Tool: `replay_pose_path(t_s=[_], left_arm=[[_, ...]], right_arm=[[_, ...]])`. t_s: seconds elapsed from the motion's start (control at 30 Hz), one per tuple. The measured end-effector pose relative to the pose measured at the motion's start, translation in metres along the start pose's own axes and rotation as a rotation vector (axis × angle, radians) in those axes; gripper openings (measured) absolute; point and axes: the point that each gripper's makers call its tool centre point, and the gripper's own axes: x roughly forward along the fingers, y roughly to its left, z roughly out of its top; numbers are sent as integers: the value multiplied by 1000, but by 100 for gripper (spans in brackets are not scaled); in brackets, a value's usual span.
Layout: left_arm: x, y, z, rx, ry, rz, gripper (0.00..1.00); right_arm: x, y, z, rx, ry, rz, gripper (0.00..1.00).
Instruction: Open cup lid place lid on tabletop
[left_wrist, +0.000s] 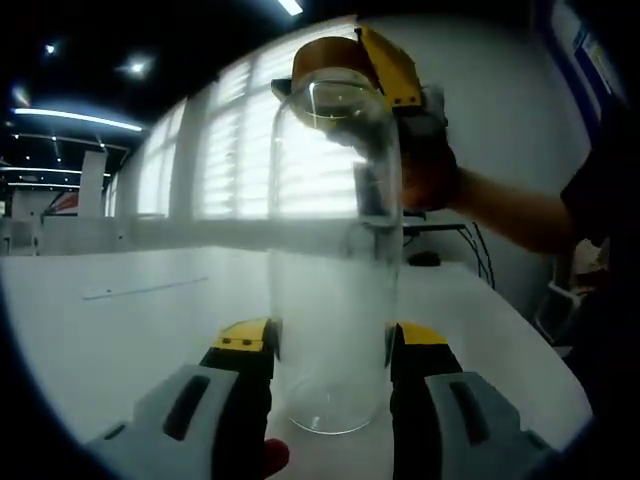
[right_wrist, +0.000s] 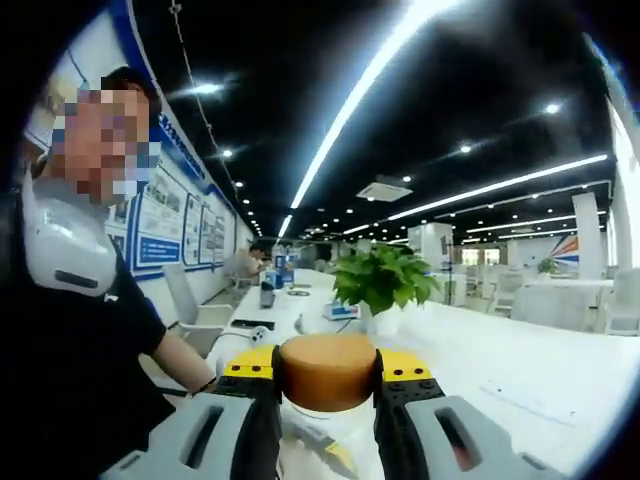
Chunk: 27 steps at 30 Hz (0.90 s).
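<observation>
A tall clear glass cup (left_wrist: 335, 270) stands upright on the white table (left_wrist: 130, 320) in the left gripper view. My left gripper (left_wrist: 330, 345) is shut on its lower body, one jaw on each side. At the cup's top sits a round tan lid (left_wrist: 330, 60), and the right gripper (left_wrist: 395, 70) reaches in from the right and grips it. In the right gripper view the tan lid (right_wrist: 328, 372) fills the space between the yellow-tipped jaws of my right gripper (right_wrist: 328, 375), which is shut on it. I cannot tell whether the lid still touches the cup's rim.
A potted green plant (right_wrist: 383, 285) stands on the long white table (right_wrist: 520, 370) behind the lid. A person in a dark shirt (right_wrist: 70, 350) is at the left, close by. Windows with blinds (left_wrist: 230, 150) line the far wall.
</observation>
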Motion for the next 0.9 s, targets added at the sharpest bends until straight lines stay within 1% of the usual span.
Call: replay_pose_path(t_s=[0.07, 0.13, 0.17, 0.27, 0.37, 0.73, 0.8, 0.83, 0.9], left_arm=[[0, 0, 0, -1, 0, -1, 36], [0, 0, 0, -1, 0, -1, 36], [0, 0, 0, -1, 0, -1, 36], [0, 1, 0, -4, 0, 1, 36], [0, 1, 0, -4, 0, 4, 36], [0, -1, 0, 1, -1, -5, 36], [0, -2, 0, 2, 0, -5, 36], [0, -2, 0, 2, 0, -4, 36], [0, -2, 0, 3, 0, -4, 36]], right_arm=[[1, 3, 1, -4, 0, 84, 31], [0, 3, 0, 5, 8, 153, 31], [1, 3, 0, 13, 9, 180, 31], [1, 2, 0, 5, 10, 219, 31], [1, 4, -1, -4, 17, 234, 30], [1, 11, 1, -21, 14, 238, 31], [1, 10, 1, -13, 12, 230, 31], [1, 10, 0, 6, 15, 222, 31], [1, 11, 1, -18, 11, 214, 34]])
